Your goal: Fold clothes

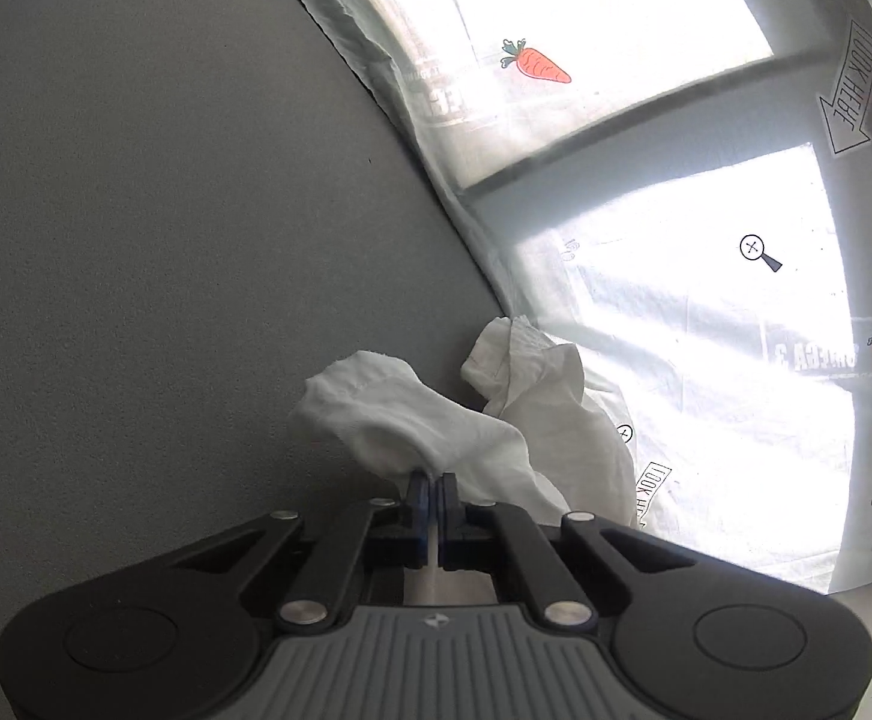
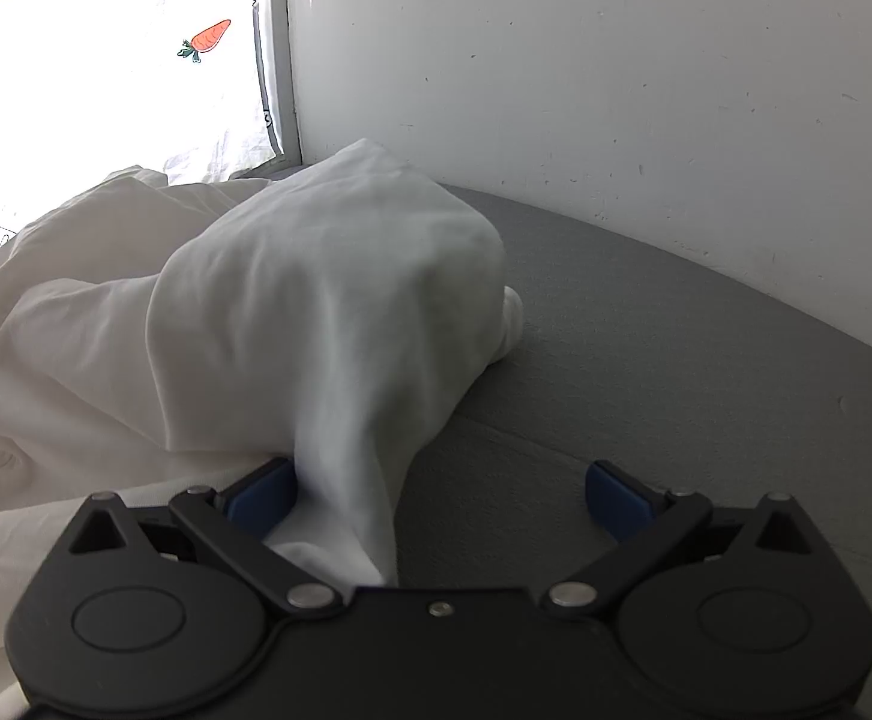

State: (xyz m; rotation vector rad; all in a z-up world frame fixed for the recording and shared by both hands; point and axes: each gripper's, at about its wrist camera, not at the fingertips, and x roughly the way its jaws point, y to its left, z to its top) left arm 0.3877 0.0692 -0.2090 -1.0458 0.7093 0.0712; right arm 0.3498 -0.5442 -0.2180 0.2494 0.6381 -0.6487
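A white garment (image 1: 436,420) lies bunched on the grey surface (image 1: 165,210). In the left wrist view my left gripper (image 1: 432,489) is shut on a fold of this garment, and the cloth rises in a crumpled hump just beyond the blue pads. In the right wrist view the same white garment (image 2: 315,312) is heaped in front of my right gripper (image 2: 439,489). Its blue fingers (image 2: 619,498) stand wide apart. A strip of the cloth hangs between them against the left finger, with a gap to the right one, so nothing is pinched.
A translucent printed sheet (image 1: 646,240) with carrots and arrows covers a bright window to the right of the left gripper. A scuffed white wall (image 2: 616,90) stands behind the grey surface (image 2: 676,330), with the window frame (image 2: 285,60) to its left.
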